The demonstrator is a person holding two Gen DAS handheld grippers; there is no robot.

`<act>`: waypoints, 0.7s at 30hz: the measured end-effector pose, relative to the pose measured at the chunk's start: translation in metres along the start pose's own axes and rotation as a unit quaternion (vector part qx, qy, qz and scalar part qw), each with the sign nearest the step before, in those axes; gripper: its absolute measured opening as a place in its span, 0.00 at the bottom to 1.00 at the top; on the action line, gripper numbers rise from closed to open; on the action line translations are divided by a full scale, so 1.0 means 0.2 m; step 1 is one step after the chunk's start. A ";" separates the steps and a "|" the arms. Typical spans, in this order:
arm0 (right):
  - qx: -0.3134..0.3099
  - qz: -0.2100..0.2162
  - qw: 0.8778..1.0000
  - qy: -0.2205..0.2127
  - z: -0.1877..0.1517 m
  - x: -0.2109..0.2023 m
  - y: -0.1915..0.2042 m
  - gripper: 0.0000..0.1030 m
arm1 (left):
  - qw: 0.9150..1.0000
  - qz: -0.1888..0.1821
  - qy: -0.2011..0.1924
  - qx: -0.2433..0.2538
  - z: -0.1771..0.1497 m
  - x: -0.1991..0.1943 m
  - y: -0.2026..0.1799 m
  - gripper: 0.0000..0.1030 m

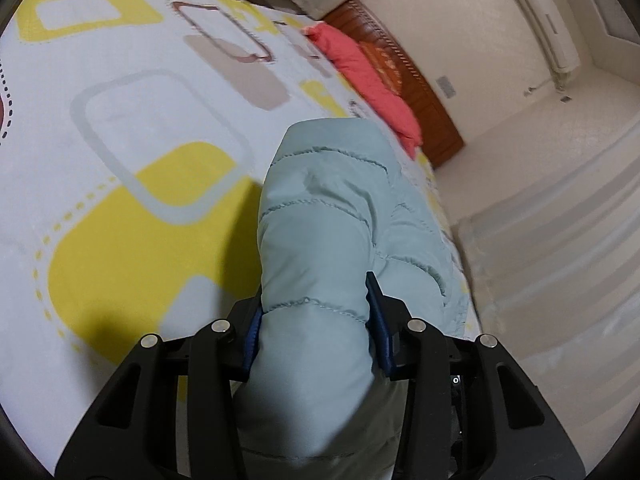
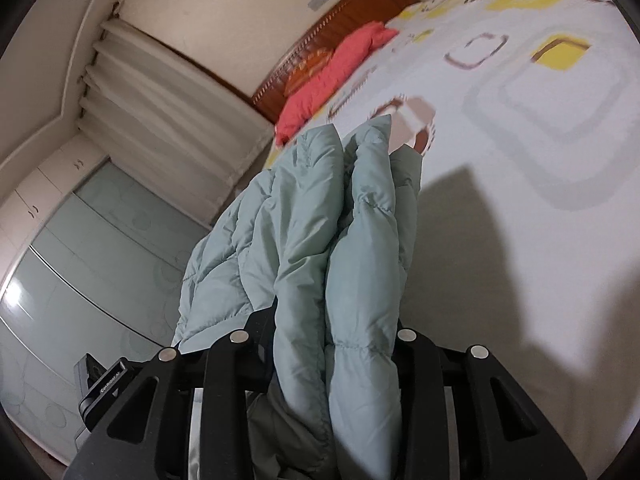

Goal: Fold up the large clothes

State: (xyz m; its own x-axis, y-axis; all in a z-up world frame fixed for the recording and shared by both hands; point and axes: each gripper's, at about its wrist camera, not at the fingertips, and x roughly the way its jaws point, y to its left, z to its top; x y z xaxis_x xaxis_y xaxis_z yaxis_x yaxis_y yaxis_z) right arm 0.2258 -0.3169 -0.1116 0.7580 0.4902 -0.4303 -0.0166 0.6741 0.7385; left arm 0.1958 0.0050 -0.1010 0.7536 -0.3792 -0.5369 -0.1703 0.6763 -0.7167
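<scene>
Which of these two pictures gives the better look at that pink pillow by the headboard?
The left wrist view: the pink pillow lies long and mostly unobstructed along the wooden headboard. In the right wrist view the pillow is blurrier, and its near end is hidden behind the pale green puffer jacket.

Soft indoor light, dark shadows on the bedspread (image 1: 120,120), fisheye-bent edges, slight blur.

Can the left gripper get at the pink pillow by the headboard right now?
Probably not as things stand. The left gripper is shut on a thick fold of the jacket, so its jaws are full. The bedspread between it and the pink pillow is otherwise bare.
</scene>
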 end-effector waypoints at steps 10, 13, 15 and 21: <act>0.009 -0.013 0.999 0.039 -0.04 0.16 -0.08 0.39 | 1.000 0.011 0.014 -0.016 0.01 0.10 0.18 0.47; 0.013 -0.018 0.999 0.044 -0.06 0.12 -0.07 0.52 | 0.999 0.005 0.026 -0.031 0.01 0.07 0.21 0.55; 0.015 -0.022 0.999 0.041 -0.04 0.08 -0.08 0.63 | 0.999 0.001 0.032 -0.043 0.04 0.06 0.23 0.61; 0.041 -0.029 0.999 0.023 0.10 0.04 -0.12 0.69 | 0.999 0.005 0.024 -0.048 0.14 0.04 0.23 0.70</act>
State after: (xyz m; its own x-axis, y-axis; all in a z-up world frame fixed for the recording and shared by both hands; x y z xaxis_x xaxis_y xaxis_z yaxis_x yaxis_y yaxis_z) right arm 0.2456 -0.3413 -0.1224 0.7259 0.4772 -0.4952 0.0807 0.6560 0.7504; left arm 0.2119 0.0494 -0.1259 0.7201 -0.4040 -0.5641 -0.2398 0.6179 -0.7488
